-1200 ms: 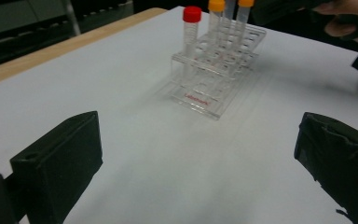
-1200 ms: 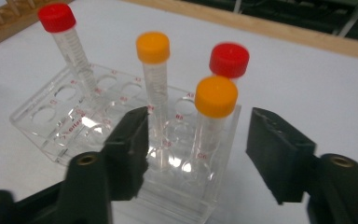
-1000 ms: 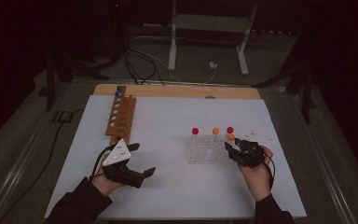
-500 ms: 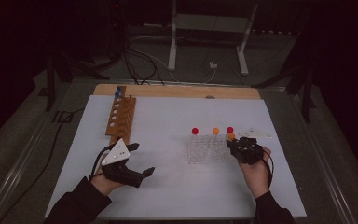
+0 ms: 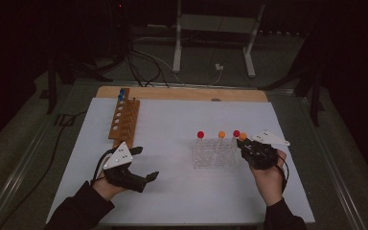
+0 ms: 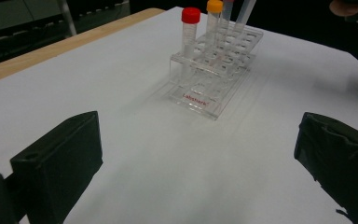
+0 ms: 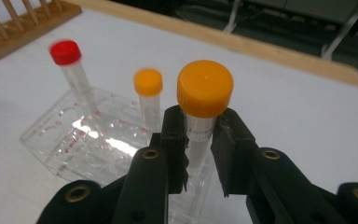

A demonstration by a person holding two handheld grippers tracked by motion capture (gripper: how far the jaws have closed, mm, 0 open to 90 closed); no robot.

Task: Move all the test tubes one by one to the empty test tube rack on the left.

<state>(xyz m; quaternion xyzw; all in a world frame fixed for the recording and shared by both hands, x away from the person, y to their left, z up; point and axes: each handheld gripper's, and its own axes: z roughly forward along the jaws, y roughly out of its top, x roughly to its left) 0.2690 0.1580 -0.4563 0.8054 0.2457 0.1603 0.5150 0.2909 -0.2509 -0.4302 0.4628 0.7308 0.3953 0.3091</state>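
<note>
The right hand-held gripper (image 7: 200,154) is clamped on an orange-capped tube (image 7: 204,100), its two black jaws pressing the clear body just under the cap; in the high view this hand-held gripper (image 5: 247,149) sits at the 3 o'clock edge of the clear plastic rack (image 5: 216,155), with the held tube's cap (image 5: 243,136) just above the jaws. Its jaws have just been closing, and the tube stands between them. The rack lies on the white counter (image 5: 172,124) right of centre and carries more tubes: a red-capped tube (image 5: 200,135) at its 11 o'clock corner, a second orange-capped tube (image 5: 221,134) at 12 o'clock, and another red-capped tube (image 5: 236,133) toward 1 o'clock, just beside the held one. The left hand-held gripper (image 5: 146,178) rests low over the counter at about 7 o'clock from the rack, well apart from it, its jaws spread wide with nothing between them. A wooden rack (image 5: 124,119) stands at the counter's 10 o'clock side, with a blue-capped item (image 5: 121,93) at its far end.
</note>
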